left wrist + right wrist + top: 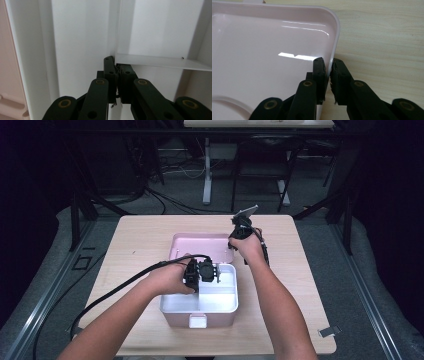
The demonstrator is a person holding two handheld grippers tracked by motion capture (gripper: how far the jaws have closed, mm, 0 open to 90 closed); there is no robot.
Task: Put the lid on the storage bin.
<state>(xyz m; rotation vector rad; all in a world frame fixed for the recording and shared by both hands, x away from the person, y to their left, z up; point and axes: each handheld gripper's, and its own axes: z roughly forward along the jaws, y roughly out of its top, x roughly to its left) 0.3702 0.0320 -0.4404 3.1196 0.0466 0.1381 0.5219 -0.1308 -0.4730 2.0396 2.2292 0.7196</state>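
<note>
Right, a dim room up top of the high view: dark frames left and right, grey floor, cables trailing, and the legs of a white desk [207, 170] at upper centre. Centre frame sits the pale wooden tabletop [140, 240], with a small metal clip [328, 331] near its lower right corner.

Down to the box: a pink lunch box [199, 312] sits at centre of the tabletop, its white inner tray [220, 302] split into compartments, and its pink lid [200, 245] lies open flat behind it, toward the upper part of the frame.

Now the tools. The left hand-held gripper [200, 270] is down inside the tray at its upper left, a black cable [115, 290] running off to lower left. In the left gripper view, the left hand-held gripper [117, 67] has its jaws pressed nearly together, pinching the white divider wall [160, 61] right where it meets the crossing partition.

Over at the right, the right hand-held gripper [239, 236] sits at the lid's right edge. In the right gripper view, the right hand-held gripper [327, 65] has its jaws narrowed onto the rim of the lid [262, 70], one jaw inside, one outside over the tabletop [382, 37], near the rounded corner.
</note>
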